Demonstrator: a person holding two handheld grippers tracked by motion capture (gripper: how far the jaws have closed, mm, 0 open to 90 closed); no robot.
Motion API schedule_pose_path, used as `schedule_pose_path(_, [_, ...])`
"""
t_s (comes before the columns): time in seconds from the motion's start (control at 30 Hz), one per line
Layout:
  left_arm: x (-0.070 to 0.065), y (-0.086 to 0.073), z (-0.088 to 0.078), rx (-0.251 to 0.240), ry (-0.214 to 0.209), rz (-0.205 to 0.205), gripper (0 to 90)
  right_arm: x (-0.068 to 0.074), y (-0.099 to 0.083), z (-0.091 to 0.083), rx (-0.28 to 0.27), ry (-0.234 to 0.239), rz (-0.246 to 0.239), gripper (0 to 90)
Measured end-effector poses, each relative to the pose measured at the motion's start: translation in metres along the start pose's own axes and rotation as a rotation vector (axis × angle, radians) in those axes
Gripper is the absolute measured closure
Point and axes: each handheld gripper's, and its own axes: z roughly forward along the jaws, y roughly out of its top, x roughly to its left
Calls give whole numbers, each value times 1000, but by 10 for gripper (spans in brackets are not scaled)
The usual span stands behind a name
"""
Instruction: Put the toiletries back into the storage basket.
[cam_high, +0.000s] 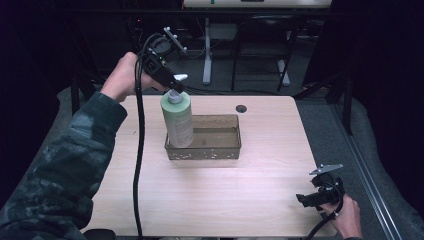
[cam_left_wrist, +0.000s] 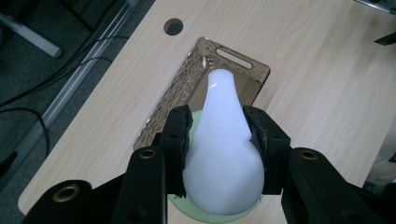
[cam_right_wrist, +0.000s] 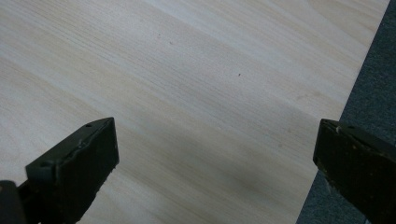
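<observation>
A pale green pump bottle (cam_high: 177, 119) stands upright in the left end of a brown translucent tray (cam_high: 220, 150) at the table's middle. My left gripper (cam_high: 176, 85) comes down from the upper left and is shut on the bottle's white pump head (cam_left_wrist: 224, 149), one jaw on each side. The tray (cam_left_wrist: 187, 88) lies beneath the bottle in the left gripper view. My right gripper (cam_high: 306, 199) hovers low over the table's near right corner, open, with bare wood between its jaws (cam_right_wrist: 215, 163).
A round cable hole (cam_high: 241, 108) sits in the tabletop behind the tray. The table's right edge and grey floor (cam_right_wrist: 373, 60) lie close beside the right gripper. A black cable (cam_high: 136, 165) trails from the left gripper across the table's left side.
</observation>
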Motion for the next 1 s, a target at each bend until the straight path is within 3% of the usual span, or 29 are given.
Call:
schedule_pose_path(0.47, [12, 3, 3, -2, 20, -32, 630, 0, 0, 0, 6, -5, -6, 0])
schedule_pose_path(1.0, [22, 3, 19, -57, 29, -85, 631, 0, 0, -1, 12, -8, -4, 0])
